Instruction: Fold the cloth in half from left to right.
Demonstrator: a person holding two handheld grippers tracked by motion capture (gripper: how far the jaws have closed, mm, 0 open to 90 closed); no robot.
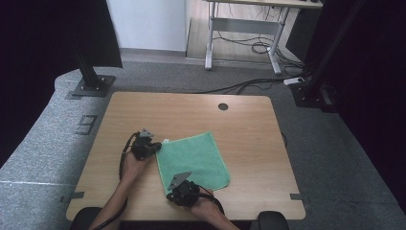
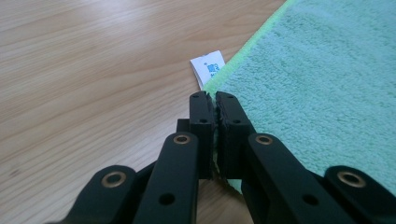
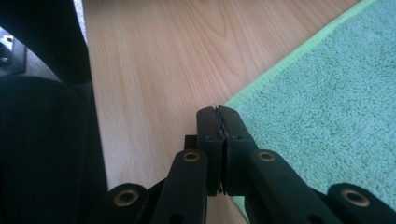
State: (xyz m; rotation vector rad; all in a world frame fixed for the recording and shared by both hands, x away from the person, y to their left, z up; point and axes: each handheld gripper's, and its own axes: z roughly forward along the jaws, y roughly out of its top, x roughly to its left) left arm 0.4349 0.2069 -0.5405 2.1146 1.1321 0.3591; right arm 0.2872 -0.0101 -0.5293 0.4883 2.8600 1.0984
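While the green cloth [image 1: 194, 160] lies flat near the table's [image 1: 249, 139] middle, both grippers sit at its edges. At about nine o'clock of the cloth, the left gripper [image 1: 154, 147] has its jaws pressed together on the corner hem, just beside the white tag [image 2: 208, 69]. At about six o'clock, the right gripper [image 1: 178, 184] pinches the near corner, jaws likewise closed on the hem. Each hand rests low over the wood.
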